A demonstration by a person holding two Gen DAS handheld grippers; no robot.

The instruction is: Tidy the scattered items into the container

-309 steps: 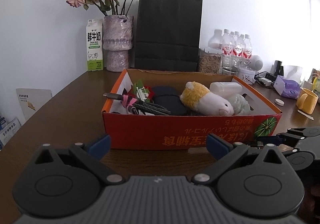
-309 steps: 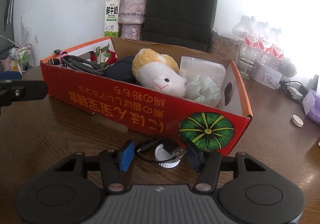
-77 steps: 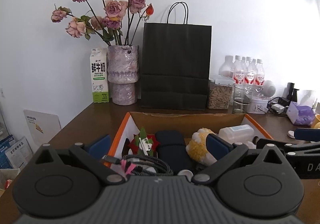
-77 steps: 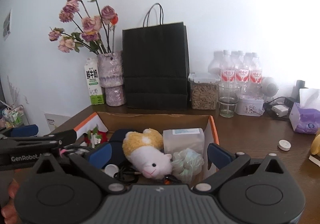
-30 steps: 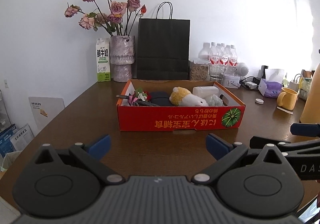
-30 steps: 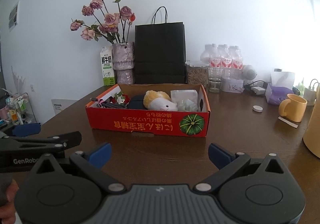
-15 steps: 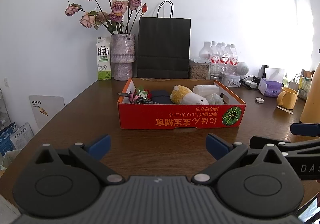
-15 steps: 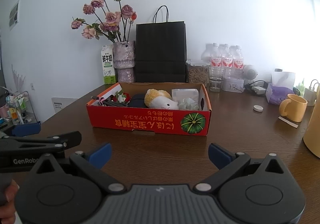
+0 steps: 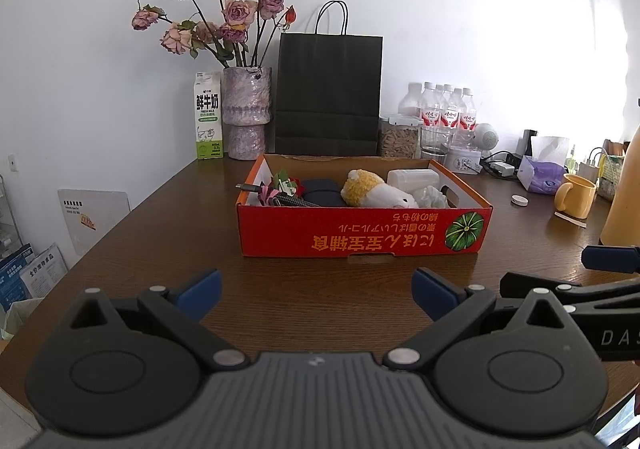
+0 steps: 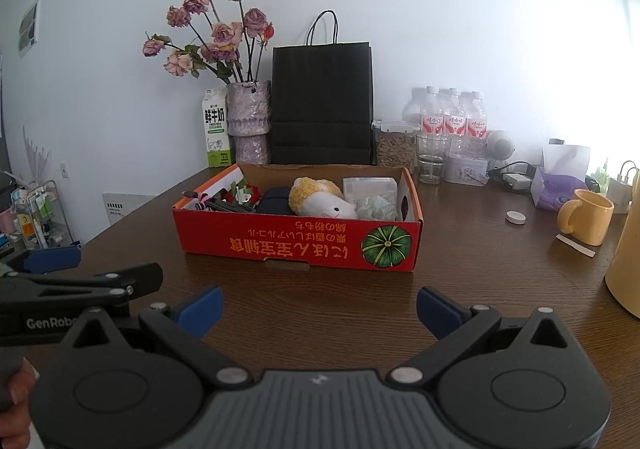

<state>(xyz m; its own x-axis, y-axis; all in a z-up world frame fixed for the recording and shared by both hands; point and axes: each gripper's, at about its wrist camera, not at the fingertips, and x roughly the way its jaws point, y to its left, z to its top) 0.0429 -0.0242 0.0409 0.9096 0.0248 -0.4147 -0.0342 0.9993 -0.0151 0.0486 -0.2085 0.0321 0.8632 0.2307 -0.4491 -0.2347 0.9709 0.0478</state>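
Left gripper point(image 9: 316, 295) spread wide, nothing between blue pads. Right gripper point(image 10: 320, 307) likewise wide, holding nothing. Both hang over bare wood short of red box point(image 9: 360, 235). Inside box: plush toy point(image 9: 374, 191), black cables point(image 9: 288, 200) at its left end, white packet point(image 9: 412, 177) behind toy. Right view alone shows glass point(image 10: 432, 157) clearly beyond box; left view alone shows leaflets point(image 9: 24, 275) left of box.
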